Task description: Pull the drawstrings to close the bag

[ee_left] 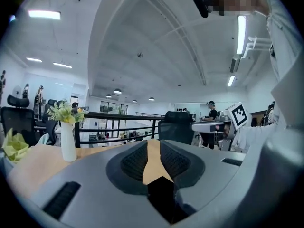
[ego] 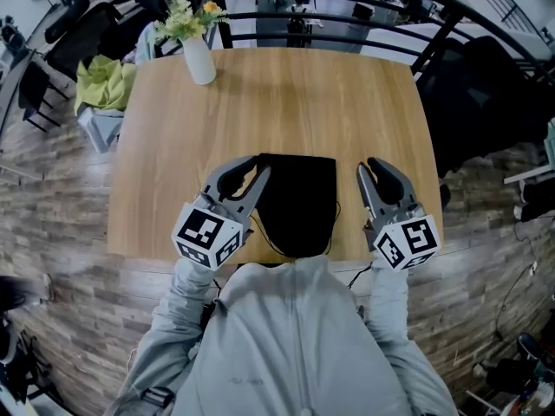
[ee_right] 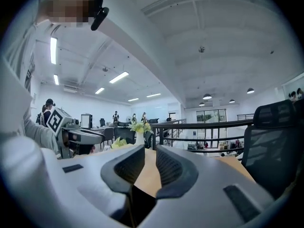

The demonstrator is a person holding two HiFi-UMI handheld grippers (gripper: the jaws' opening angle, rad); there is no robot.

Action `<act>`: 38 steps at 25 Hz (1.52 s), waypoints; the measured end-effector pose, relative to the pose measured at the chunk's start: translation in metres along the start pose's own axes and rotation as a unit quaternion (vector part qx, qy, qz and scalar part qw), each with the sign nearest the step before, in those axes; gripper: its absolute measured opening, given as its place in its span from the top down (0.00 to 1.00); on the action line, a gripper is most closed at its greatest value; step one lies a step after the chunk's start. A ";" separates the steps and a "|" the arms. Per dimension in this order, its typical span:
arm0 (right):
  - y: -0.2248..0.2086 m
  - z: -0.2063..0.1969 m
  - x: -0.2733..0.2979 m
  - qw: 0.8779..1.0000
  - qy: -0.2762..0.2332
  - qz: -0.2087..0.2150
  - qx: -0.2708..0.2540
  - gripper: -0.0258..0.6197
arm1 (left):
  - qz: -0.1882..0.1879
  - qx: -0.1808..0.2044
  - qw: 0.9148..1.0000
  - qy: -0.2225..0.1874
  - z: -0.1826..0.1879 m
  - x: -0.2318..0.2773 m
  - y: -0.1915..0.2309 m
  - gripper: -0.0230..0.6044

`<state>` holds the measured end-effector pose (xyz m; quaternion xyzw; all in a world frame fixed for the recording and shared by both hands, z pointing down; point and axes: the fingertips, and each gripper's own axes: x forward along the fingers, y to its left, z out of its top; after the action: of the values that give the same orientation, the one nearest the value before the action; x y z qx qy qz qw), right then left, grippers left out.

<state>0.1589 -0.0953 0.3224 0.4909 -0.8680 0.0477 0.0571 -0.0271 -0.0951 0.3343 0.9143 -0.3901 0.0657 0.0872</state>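
A black drawstring bag (ego: 299, 199) lies flat on the wooden table (ego: 269, 102), close to the front edge. A thin cord (ego: 335, 211) runs along its right side. My left gripper (ego: 260, 166) hovers over the bag's left edge, and my right gripper (ego: 368, 165) hovers just right of the bag. Both are lifted off the table and point away from me, roughly level. In the left gripper view the left gripper (ee_left: 153, 148) shows bare tabletop in a narrow gap between its pads. The right gripper (ee_right: 149, 156) shows the same in its own view. Neither holds anything.
A white vase with flowers (ego: 198, 55) stands at the table's far left corner. A black railing (ego: 347, 11) runs behind the table. A chair with a green cloth (ego: 102, 83) sits off the left side, and dark office chairs stand to the right.
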 end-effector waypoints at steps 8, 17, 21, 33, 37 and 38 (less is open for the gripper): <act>0.003 0.010 -0.029 0.999 -0.031 -0.029 -0.009 0.92 | 0.007 0.008 1.000 -0.024 0.016 -0.025 0.001 0.90; -0.004 0.000 -0.042 0.998 -0.014 -0.056 -0.021 0.93 | 0.019 0.006 1.000 -0.015 0.007 -0.035 0.013 0.92; -0.006 -0.003 -0.042 0.998 -0.007 -0.063 -0.018 0.93 | 0.018 0.008 1.000 -0.015 0.008 -0.035 0.016 0.92; -0.006 -0.015 -0.032 0.998 0.009 -0.061 -0.023 0.93 | 0.013 0.014 1.000 -0.009 0.006 -0.031 0.023 0.92; -0.006 -0.016 -0.030 0.998 0.010 -0.057 -0.018 0.93 | 0.014 0.014 1.000 -0.007 0.005 -0.027 0.024 0.92; -0.006 -0.016 -0.028 0.998 0.010 -0.054 -0.020 0.93 | 0.014 0.013 1.000 -0.007 0.006 -0.025 0.025 0.92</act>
<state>0.1794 -0.0724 0.3343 0.5353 -0.8404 0.0322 0.0783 -0.0622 -0.0954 0.3265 0.9102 -0.4026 0.0657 0.0716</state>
